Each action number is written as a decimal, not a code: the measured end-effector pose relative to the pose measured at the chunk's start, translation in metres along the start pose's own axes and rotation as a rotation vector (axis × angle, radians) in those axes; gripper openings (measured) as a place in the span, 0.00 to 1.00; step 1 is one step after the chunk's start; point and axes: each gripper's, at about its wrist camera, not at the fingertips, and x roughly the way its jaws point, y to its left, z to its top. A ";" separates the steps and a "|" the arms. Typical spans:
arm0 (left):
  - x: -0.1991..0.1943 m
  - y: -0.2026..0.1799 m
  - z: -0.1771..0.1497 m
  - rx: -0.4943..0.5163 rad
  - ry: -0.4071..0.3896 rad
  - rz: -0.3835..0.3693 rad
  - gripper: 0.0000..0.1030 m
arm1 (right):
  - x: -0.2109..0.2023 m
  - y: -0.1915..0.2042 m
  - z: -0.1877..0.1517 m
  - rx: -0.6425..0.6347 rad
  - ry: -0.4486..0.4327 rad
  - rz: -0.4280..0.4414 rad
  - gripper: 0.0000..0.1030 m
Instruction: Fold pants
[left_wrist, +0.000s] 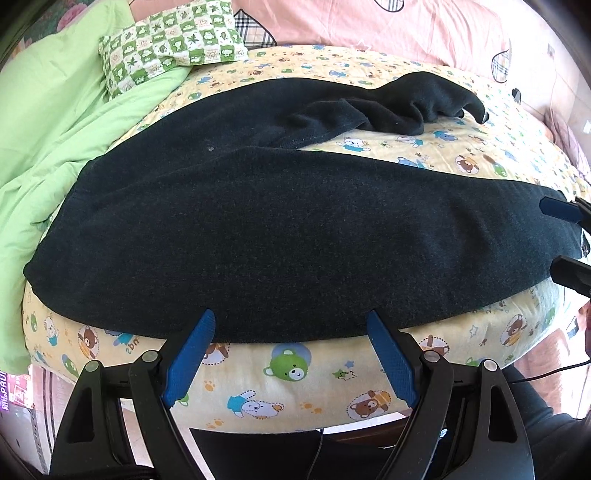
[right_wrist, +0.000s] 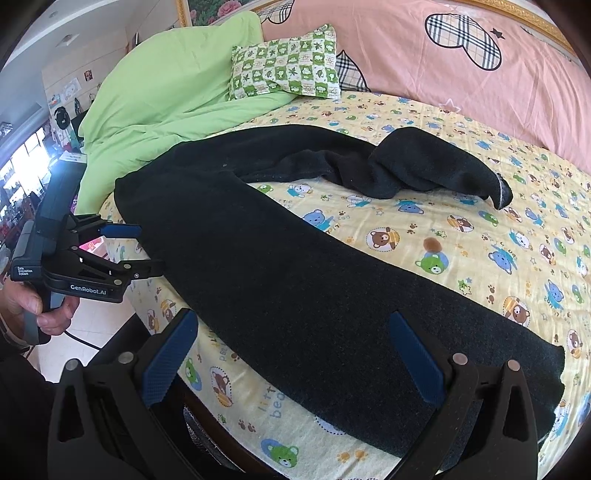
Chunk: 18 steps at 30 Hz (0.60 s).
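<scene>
Both grippers, left gripper and right gripper, jaws wide at bed's near edge: pinch pants hem fully before lifting.

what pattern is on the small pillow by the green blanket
Green-and-white checks with leaf and frog motifs on the small pillow; clearest in the right wrist view.

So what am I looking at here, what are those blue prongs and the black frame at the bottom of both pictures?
Those are two hand-held grabbing tools, each with a camera looking out along its blue fingers. One picture is from the left tool, the other from the right tool. The right view also shows the left tool from outside, held by a person's hand. Dark pants lie spread on a bear-print sheet, one leg crumpled. A green quilt and checked pillow sit behind. Both tools are open, holding nothing.
</scene>
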 end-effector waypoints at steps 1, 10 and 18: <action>0.000 0.000 0.000 0.001 0.001 -0.001 0.82 | 0.000 0.000 0.000 -0.001 0.000 0.000 1.00; 0.003 0.002 0.001 -0.009 0.007 0.000 0.82 | 0.001 0.000 0.001 0.000 0.002 0.001 1.00; 0.004 0.002 0.002 -0.013 0.007 -0.007 0.82 | 0.002 0.003 0.003 -0.001 0.008 0.004 1.00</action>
